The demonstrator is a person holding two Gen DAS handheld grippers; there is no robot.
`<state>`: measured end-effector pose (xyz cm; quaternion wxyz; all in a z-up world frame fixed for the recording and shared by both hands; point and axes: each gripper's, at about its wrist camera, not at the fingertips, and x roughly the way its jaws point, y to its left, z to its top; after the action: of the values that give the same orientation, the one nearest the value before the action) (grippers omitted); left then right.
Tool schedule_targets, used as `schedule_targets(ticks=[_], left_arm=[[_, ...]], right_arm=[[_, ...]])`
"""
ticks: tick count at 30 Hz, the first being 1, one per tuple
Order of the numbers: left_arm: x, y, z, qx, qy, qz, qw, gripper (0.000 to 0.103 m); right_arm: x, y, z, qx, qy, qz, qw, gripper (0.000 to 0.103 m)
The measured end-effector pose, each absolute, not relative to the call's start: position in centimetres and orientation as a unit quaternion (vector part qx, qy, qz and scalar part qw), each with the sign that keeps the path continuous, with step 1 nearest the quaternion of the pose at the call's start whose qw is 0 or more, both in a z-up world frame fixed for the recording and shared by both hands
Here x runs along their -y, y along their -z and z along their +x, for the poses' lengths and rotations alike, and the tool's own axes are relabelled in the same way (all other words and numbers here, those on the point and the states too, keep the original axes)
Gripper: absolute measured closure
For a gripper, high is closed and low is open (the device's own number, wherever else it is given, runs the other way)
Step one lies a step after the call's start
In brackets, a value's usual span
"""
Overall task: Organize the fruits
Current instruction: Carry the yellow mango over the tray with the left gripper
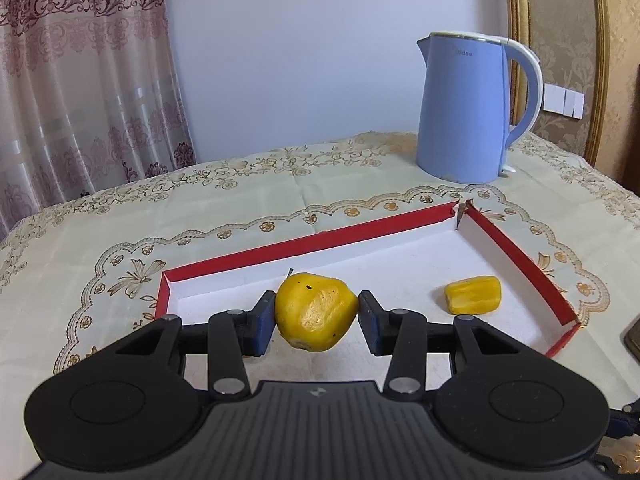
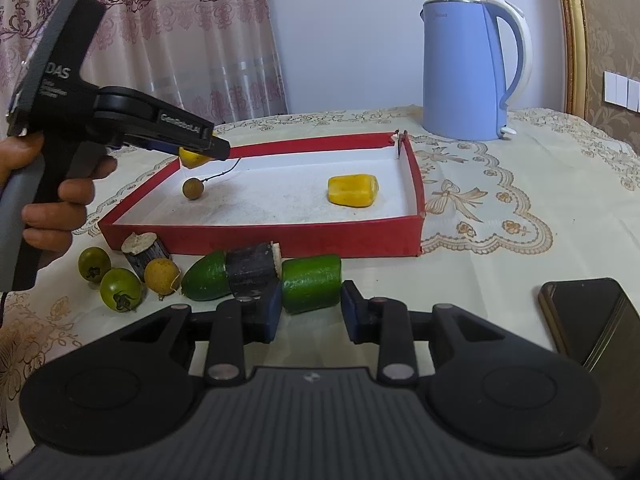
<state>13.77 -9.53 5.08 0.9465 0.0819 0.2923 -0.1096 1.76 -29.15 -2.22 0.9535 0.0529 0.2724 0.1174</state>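
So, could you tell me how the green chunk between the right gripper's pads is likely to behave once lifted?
The green chunk looks cylindrical with flat cut ends, so it would probably roll if dropped on its side. Its skin seems smooth and glossy, so it may slip between the pads. It looks solid, so likely stiff.

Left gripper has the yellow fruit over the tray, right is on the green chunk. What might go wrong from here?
1. Yellow fruit is round and pinched only at its sides by the left gripper; it may slip or roll when dropped.
2. Right gripper may nudge the black piece touching the green chunk.
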Motion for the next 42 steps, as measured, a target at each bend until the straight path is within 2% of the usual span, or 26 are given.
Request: schedule_targets(ticks=[23, 42], left_arm=[[9.9, -3.5, 18.1, -0.297, 0.114, 0.017, 0.948, 0.06], [9.4, -2.4, 18.7, -0.309, 0.11, 0.011, 0.945, 0.06]], right_arm=[[29.0, 2.4, 2.0, -0.284, -0.118, 0.051, 0.95, 0.073], [29.1, 2.7, 2.2, -0.296, -0.112, 0.05, 0.947, 0.072]])
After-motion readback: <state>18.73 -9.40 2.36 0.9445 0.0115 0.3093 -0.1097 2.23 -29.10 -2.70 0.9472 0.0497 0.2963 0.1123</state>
